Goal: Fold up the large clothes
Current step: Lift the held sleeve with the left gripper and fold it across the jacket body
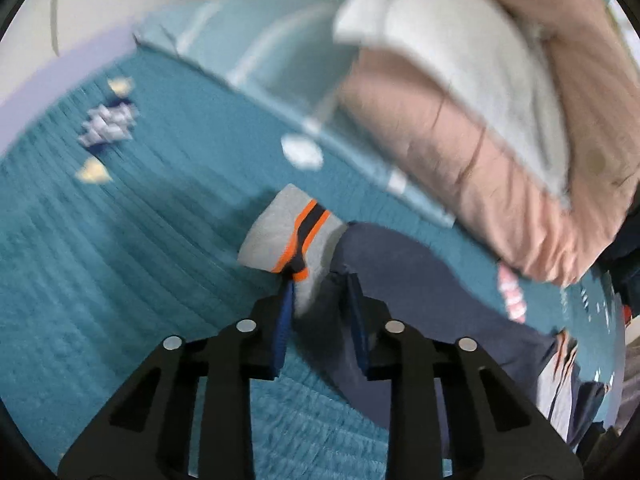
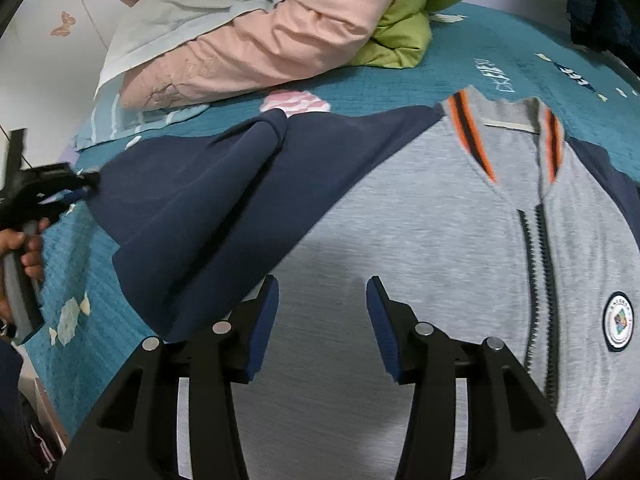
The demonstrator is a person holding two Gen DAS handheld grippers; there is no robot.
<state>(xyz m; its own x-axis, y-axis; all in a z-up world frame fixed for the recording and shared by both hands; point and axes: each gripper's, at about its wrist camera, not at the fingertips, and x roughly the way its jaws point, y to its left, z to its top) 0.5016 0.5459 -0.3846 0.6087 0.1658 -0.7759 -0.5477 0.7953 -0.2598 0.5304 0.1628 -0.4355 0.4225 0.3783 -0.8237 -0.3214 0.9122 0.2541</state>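
Note:
A grey zip jacket (image 2: 400,248) with navy sleeves and orange-striped collar lies front up on the teal bedspread (image 2: 472,64). Its navy sleeve (image 2: 192,200) stretches left to my left gripper (image 2: 86,184). In the left wrist view my left gripper (image 1: 320,284) has the grey, orange-striped cuff (image 1: 288,236) between its fingers, with the navy sleeve (image 1: 420,292) trailing right. My right gripper (image 2: 322,292) is open and empty, hovering over the grey chest, left of the zipper (image 2: 540,280).
A pink quilt (image 2: 280,28) and pale pillow (image 2: 172,12) lie at the bed's head. A green cushion (image 2: 408,20) sits beside them. The bedspread's left edge and a person's hand (image 2: 24,248) are at the left.

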